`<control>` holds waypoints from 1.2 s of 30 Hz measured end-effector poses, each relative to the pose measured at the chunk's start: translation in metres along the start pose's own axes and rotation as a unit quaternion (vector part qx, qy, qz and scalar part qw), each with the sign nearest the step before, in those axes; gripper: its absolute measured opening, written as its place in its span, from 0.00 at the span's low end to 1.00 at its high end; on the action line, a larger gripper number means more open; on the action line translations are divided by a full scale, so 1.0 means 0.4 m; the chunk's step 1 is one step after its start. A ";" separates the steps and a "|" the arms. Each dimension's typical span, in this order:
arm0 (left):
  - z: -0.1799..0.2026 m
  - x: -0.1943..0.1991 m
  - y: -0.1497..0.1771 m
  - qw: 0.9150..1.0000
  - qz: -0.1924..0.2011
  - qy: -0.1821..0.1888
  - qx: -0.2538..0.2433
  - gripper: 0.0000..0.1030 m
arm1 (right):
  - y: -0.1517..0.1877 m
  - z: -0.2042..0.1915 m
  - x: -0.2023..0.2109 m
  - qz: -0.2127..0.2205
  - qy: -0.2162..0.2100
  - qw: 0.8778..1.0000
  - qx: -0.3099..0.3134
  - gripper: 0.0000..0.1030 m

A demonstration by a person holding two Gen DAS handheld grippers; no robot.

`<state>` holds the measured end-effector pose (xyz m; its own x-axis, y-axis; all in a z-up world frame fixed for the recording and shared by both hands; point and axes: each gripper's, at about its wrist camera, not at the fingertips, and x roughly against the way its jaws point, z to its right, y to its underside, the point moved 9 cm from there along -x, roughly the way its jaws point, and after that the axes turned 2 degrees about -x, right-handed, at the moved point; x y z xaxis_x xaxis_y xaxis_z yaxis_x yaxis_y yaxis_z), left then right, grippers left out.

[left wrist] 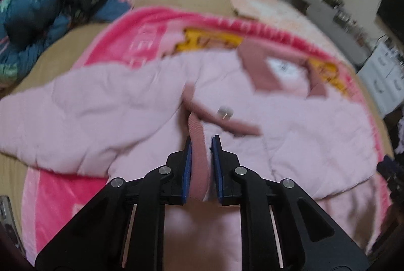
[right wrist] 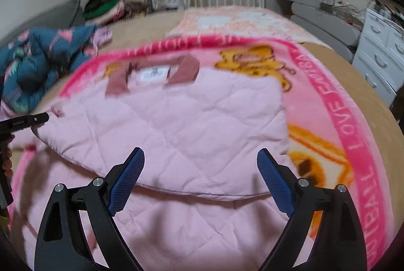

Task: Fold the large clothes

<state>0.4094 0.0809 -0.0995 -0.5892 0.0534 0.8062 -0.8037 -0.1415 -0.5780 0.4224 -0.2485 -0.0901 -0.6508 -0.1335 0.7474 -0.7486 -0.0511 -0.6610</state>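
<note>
Clamping left tool on pink jacket cuff | right tool apart, empty

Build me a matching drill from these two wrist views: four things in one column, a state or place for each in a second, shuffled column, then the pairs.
Column one:
1. left tongs
2. right tongs
3. pink quilted jacket
4. dark blue patterned bedding

Column two:
A. open, nothing between the pads
B. bunched up at the far left of the bed
C. shut on a dusty-pink ribbed cuff
D. spread on the bright pink blanket

Pairs: 1-C, 2-A, 3-D, 4-B
</note>
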 end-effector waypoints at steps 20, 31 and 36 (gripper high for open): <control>-0.218 0.127 0.031 0.997 0.015 -0.044 0.055 0.91 | -0.020 -0.165 0.077 0.011 -0.050 0.999 -0.008 0.94; -0.486 0.174 0.083 0.982 0.013 -0.110 0.150 0.91 | -0.060 -0.412 0.126 0.042 -0.094 0.993 0.053 0.94; -0.584 0.175 0.107 0.974 0.013 -0.119 0.190 0.91 | -0.058 -0.516 0.112 0.036 -0.108 0.990 0.080 0.94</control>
<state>0.3144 0.3095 -0.0973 -0.5372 -0.1796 0.8241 -0.6725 -0.4985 -0.5471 0.3844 -0.0490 -0.0274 -0.6469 -0.3507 0.6771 -0.6598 -0.1877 -0.7276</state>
